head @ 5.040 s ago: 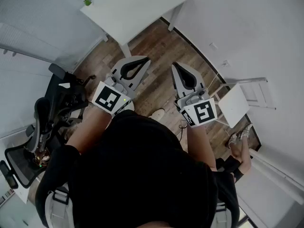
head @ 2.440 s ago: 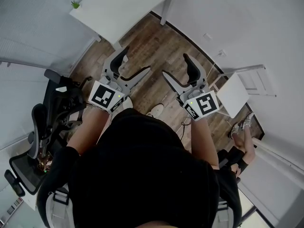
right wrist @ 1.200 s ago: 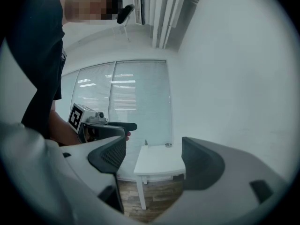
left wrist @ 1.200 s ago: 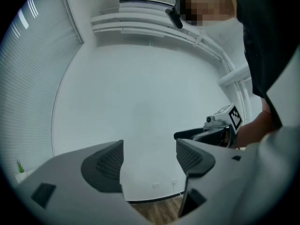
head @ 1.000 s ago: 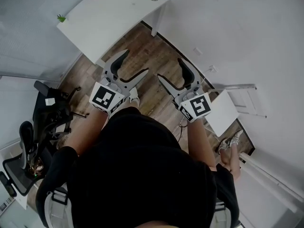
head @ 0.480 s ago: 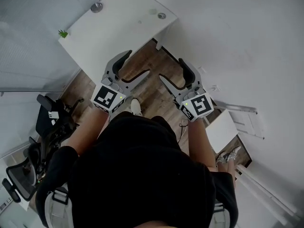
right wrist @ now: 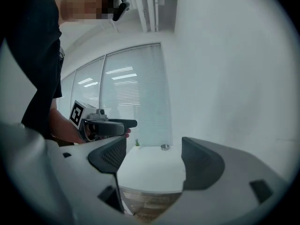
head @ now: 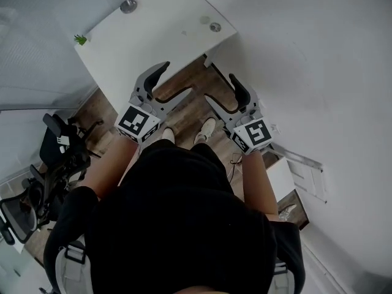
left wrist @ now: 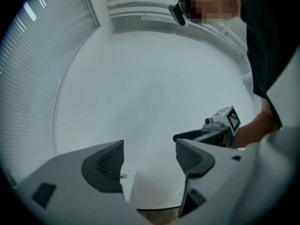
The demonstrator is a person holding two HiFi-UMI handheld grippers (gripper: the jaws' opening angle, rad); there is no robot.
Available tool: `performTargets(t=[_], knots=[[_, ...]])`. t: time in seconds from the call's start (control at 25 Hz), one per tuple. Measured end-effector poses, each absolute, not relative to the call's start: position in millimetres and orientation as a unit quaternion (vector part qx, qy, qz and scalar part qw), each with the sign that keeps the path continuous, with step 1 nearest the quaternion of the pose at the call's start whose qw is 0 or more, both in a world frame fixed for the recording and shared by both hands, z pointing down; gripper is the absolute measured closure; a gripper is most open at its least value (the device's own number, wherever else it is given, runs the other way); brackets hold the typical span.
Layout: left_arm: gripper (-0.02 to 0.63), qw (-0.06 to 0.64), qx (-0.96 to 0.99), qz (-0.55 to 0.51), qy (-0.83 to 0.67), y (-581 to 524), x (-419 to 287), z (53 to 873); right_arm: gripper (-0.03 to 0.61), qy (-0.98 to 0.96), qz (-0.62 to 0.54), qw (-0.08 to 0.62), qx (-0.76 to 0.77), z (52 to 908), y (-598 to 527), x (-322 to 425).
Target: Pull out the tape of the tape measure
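The person has walked up to the white table. Five seconds ago it sat small at the top of the head view, with both pairs of jaws pressed together over bare wooden floor. Now the table fills the upper middle of the frame and the jaw tips hang at its near edge. Both jaws have also opened in that time. The left hand-held gripper is spread wide with nothing between its jaws, and its own view shows only white wall beyond them. The right hand-held gripper is also spread and empty, and its view looks across the tabletop.

My reading is that this is the approach, with the hands made ready to grasp. No pulling has begun.

The tape measure cannot be identified for certain. The likeliest candidate is a round silver thing near the table's far upper-left edge, seen again as a small low shape just right of a tiny plant. It lies well apart from both grippers. A smaller disc sits near the table's right corner and may be only a fitting in the top. At this size neither shows a long axis, a tape mouth or any blade drawn out, so which way it points cannot be told.

An office chair stands at the left of the frame.
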State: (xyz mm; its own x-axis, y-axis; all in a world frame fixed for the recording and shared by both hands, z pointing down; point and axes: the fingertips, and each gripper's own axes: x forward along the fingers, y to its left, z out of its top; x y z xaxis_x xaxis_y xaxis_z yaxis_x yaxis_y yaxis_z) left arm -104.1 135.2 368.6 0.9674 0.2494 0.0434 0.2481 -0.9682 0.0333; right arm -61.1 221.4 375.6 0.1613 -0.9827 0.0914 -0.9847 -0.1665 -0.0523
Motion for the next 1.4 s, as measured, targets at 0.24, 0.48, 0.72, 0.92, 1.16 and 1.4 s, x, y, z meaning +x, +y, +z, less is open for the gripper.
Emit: performTargets(t=[0.24, 0.48, 0.72, 0.92, 1.16, 1.4], knots=[[0.273, 0.019, 0.998, 0.027, 0.062, 131.0, -55.4, 369.9, 0.226, -0.695, 0.057, 0.019, 0.717, 377.3, 213.9, -6.3], [0.275, 0.023, 0.999, 0.039, -0.003, 139.8, -6.4, 385.3, 0.232, -0.740, 0.073, 0.013, 0.668, 398.1, 210.1, 52.5], [0.278, 0.020, 0.997, 0.058, -0.054, 124.9, 8.7, 388.4, 0.235, -0.765, 0.090, 0.021, 0.638, 403.4, 189.9, 82.0], [0.281, 0.026, 0.993, 0.066, -0.090, 91.7, 16.2, 400.4, 0.235, -0.782, 0.110, 0.021, 0.613, 421.5, 156.2, 96.2], [0.285, 0.039, 0.990, 0.073, -0.113, 25.9, 29.4, 418.6, 0.239, -0.789, 0.120, 0.030, 0.601, 431.4, 99.3, 106.8], [0.290, 0.027, 0.991, 0.087, -0.095, -30.8, 59.2, 438.8, 0.250, -0.779, 0.137, 0.059, 0.609, 446.8, 40.9, 136.8]])
